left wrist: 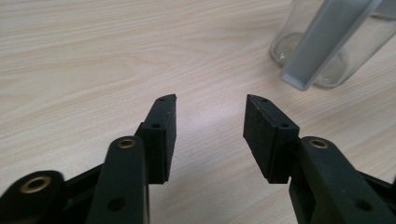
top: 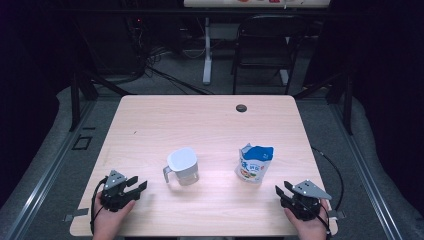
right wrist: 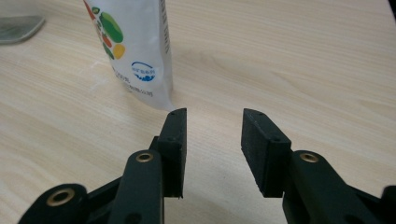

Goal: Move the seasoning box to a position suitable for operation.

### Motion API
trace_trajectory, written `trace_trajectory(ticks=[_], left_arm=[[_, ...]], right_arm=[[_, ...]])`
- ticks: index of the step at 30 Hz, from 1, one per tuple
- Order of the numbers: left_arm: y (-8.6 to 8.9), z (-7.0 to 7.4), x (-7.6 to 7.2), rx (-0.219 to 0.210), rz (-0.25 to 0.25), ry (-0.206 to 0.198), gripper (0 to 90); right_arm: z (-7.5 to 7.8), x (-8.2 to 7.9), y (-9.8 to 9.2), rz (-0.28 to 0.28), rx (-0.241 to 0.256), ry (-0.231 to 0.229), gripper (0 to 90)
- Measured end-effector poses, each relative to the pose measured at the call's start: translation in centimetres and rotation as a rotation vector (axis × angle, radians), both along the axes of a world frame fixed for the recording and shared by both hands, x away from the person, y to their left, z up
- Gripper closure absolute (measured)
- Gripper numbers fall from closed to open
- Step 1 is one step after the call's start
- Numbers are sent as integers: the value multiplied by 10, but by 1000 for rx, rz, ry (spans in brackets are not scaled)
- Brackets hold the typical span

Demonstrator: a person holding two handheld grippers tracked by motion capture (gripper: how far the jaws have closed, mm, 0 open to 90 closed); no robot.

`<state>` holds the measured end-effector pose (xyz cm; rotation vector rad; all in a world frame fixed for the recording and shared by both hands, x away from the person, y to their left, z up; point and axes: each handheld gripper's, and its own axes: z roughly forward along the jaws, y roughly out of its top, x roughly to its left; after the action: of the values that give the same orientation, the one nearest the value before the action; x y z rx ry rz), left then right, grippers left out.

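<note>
Pale wood-grain desk point(top: 210, 125) under a dim room: a dark chair point(top: 267, 45) and a tangle of cables point(top: 150, 60) sit on the grey floor past the far edge, at twelve o'clock. Near the middle of the desk stands a clear jug point(top: 182, 167) with a grey lid and a handle turned toward seven o'clock; at its three o'clock, well apart, stands a blue-and-white pouch point(top: 254, 163), top torn open.

My left claw point(top: 131, 187) rests near the front edge at eight o'clock, released, jaws spread with nothing between them, the jug up ahead of it. My right claw point(top: 281, 193) sits at four o'clock, also released and holding nothing, the pouch just beyond its left jaw.

I judge the pouch soft and light, apt to buckle and spill, so I would pinch it mid-body, gently. The jug looks rigid, slick and tippable; its handle seems the safest hold.
</note>
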<state>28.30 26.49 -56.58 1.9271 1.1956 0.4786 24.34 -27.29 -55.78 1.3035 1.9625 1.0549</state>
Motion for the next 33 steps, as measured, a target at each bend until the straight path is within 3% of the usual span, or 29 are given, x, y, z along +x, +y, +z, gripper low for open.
trace_trajectory(ticks=[2,10,16,25,29,33], left_arm=[[-2,0,-2,-8,1,-10,572],[-16,2,-6,-10,-42,-20,588],[-27,3,-7,1,-54,-25,582],[-41,11,-8,7,-57,-19,503],[-50,17,-7,23,-60,-50,488],[-53,19,-3,2,-54,-40,491]], right_arm=[[-1,0,1,4,-1,15,612],[0,-2,5,5,-18,-3,578],[-2,-1,2,1,10,13,564],[-1,-2,5,3,12,2,564],[-1,-2,3,-3,18,3,563],[-1,-2,1,-10,40,1,564]])
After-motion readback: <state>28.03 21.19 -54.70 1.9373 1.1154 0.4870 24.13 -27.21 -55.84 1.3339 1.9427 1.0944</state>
